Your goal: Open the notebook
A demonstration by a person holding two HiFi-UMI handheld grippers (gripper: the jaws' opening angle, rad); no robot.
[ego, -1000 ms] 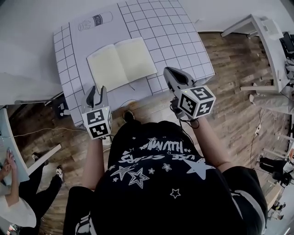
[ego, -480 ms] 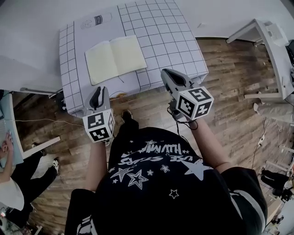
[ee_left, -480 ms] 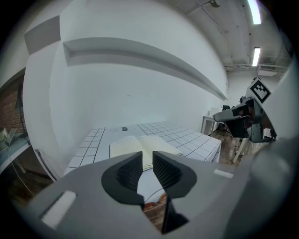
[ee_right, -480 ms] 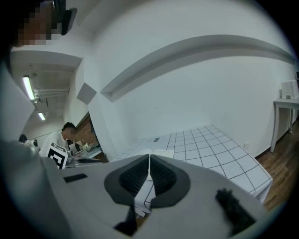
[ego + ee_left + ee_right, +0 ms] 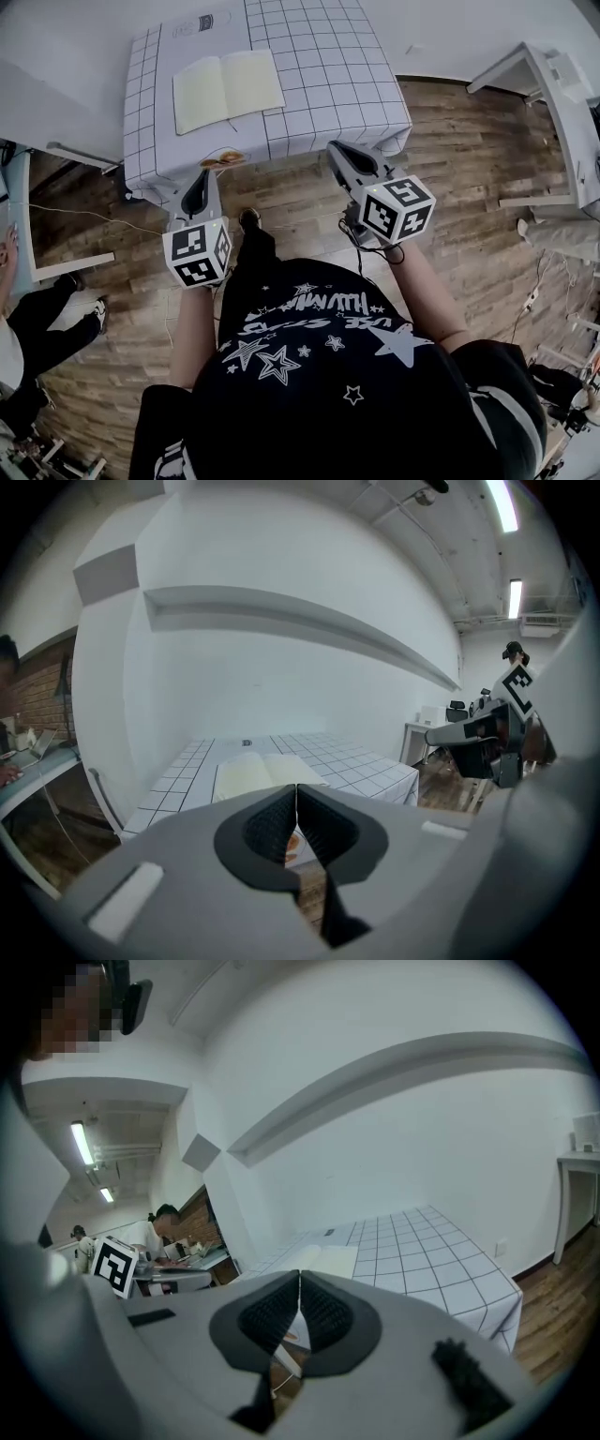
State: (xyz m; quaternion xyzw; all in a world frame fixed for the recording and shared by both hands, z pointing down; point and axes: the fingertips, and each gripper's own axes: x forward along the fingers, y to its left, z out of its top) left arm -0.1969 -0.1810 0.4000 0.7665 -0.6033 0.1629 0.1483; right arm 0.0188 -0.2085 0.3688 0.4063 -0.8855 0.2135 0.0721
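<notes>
**Both grippers empty over the floor; notebook lies open on the table**

Nearest: two grippers, one in each hand, each carrying one marker cube. Both are held over the wood-plank floor (image 5: 469, 150), short of the table's front edge.
- Left gripper (image 5: 202, 178): jaws closing, tips already meeting, nothing between them.
- Right gripper (image 5: 337, 149): jaws pressed together, nothing between them.

Next out: one table (image 5: 328, 56) draped in a white cloth printed with a dark grid. The cloth hangs over the front and right edges.

On it: one notebook (image 5: 228, 85), lying flat and open, two pale blank pages facing up. It sits on the left half of the tabletop, well apart from both grippers. A small printed label shows on the cloth beyond it; the print is too small to read.

Around: one bare white table (image 5: 553, 103) off to the right. One seated person (image 5: 23, 328) is at the left edge. A white wall (image 5: 281, 667) rises behind the gridded table, with two ceiling strip lights (image 5: 498, 503) above.
</notes>
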